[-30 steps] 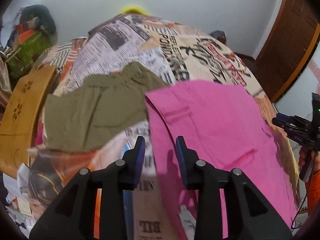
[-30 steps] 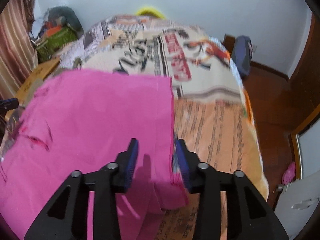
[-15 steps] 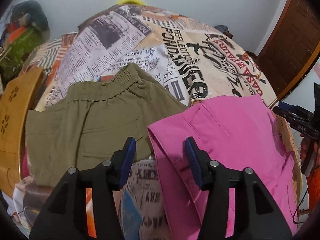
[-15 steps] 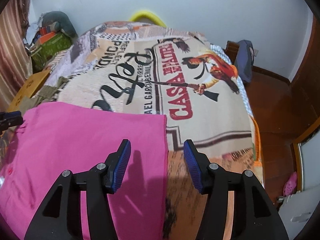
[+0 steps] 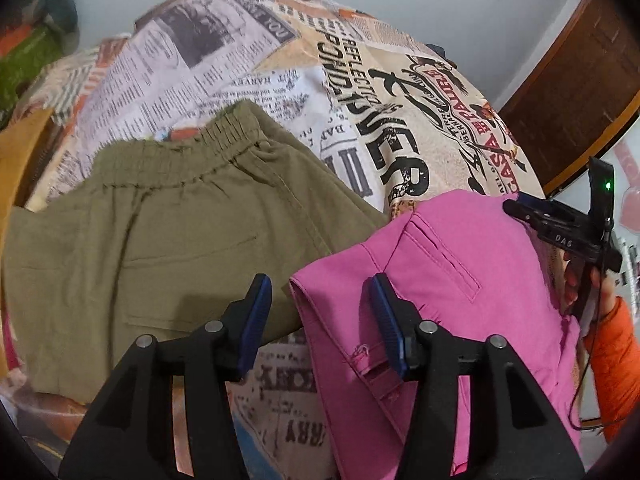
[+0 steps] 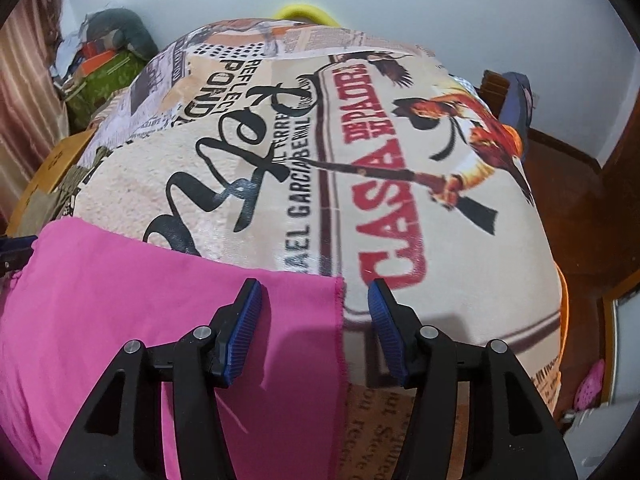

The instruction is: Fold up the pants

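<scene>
Pink pants (image 5: pixel 452 292) lie flat on the printed bedspread (image 5: pixel 400 128), in the right wrist view too (image 6: pixel 140 320). My left gripper (image 5: pixel 320 320) is open and empty, its jaws astride the pants' near left corner with the pocket. My right gripper (image 6: pixel 316 328) is open and empty, its jaws astride the pants' far right corner and right edge. The right gripper also shows at the pants' far right edge in the left wrist view (image 5: pixel 560 228).
Olive green shorts (image 5: pixel 160 232) lie left of the pink pants, overlapping their edge. A wooden headboard (image 6: pixel 52 172) and piled clutter (image 6: pixel 104 64) stand at the left. The bed's right edge drops to a wooden floor (image 6: pixel 592 216).
Both grippers have opened wide, let go of the pink pants and drawn back. The pants now lie flat, lower in both views.
</scene>
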The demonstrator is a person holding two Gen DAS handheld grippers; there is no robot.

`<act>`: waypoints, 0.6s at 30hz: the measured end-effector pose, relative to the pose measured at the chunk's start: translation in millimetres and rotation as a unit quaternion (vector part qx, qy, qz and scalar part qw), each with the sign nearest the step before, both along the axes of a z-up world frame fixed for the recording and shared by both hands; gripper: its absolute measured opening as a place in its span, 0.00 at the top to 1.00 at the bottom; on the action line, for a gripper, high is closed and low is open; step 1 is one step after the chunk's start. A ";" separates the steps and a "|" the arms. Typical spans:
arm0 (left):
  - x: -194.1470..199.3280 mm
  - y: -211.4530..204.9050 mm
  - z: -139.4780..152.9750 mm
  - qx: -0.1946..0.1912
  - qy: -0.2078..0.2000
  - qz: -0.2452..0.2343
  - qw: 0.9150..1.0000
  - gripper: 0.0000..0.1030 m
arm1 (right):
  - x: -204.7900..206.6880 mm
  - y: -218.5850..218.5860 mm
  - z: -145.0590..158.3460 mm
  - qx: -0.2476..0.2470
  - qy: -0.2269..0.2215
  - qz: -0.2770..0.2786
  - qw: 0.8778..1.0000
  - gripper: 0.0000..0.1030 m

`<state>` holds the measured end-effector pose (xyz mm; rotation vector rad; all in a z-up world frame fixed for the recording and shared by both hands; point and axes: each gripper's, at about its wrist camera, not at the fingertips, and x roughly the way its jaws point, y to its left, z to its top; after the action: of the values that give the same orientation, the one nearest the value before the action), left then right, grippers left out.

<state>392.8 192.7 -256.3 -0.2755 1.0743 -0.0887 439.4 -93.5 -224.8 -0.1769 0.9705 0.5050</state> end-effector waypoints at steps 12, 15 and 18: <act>-1.6 1.4 19.0 0.008 -0.013 0.004 1.000 0.92 | -8.8 13.2 16.3 -0.019 -0.035 0.010 0.999 0.95; -1.4 -2.1 37.7 0.027 -0.029 0.006 0.999 0.93 | -5.9 6.6 36.4 -0.005 -0.048 -0.001 0.999 0.95; -0.6 -7.1 66.6 0.045 -0.057 0.006 0.997 0.93 | -4.0 1.6 62.9 0.009 -0.065 -0.007 0.998 0.96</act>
<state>392.1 185.6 -189.6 -0.1934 0.9603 -0.0450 435.4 -92.0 -161.9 -0.1849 0.8401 0.4834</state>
